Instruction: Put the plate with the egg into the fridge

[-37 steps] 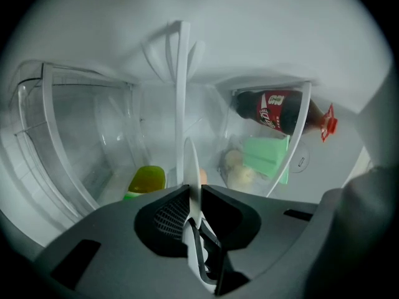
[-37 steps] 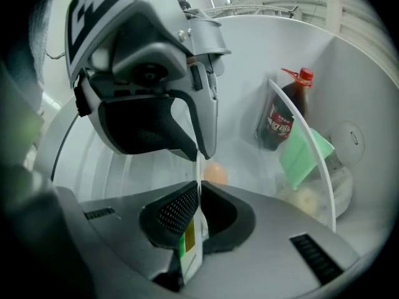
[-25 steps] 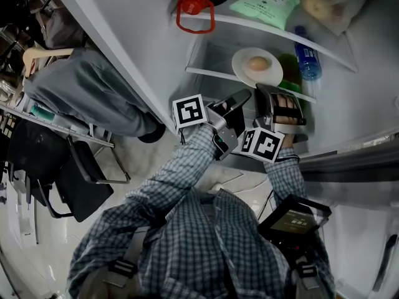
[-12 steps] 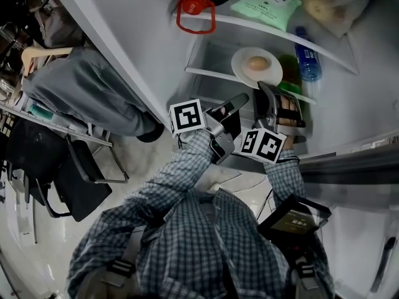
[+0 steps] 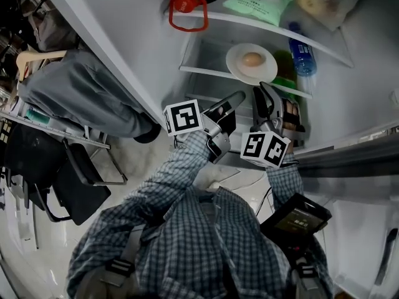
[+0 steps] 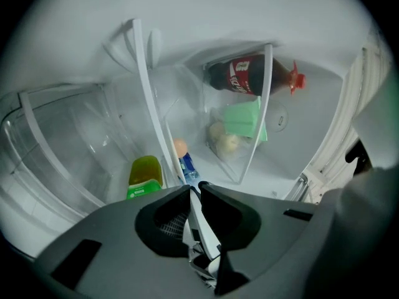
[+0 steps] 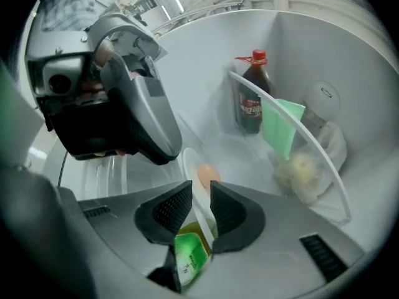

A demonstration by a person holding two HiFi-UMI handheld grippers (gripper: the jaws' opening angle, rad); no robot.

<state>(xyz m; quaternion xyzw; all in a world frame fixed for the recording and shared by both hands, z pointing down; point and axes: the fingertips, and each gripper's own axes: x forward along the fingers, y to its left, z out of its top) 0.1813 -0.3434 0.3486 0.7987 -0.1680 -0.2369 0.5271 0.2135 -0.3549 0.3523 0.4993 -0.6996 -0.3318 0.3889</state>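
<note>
plate (image 5: 237, 65) with egg (image 5: 252, 59) sits on the fridge shelf (image 5: 202, 58). right tool (image 7: 199, 189) slightly open round its rim; left tool (image 6: 195, 189) closed, empty.

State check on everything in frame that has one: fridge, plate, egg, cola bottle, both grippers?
fridge: open.
plate: level on the shelf inside, rim between the right gripper's jaws, not clamped.
egg: whole, on the plate.
cola bottle: upright, red cap on.
left gripper: jaws almost together, nothing between them.
right gripper: jaws apart.
</note>
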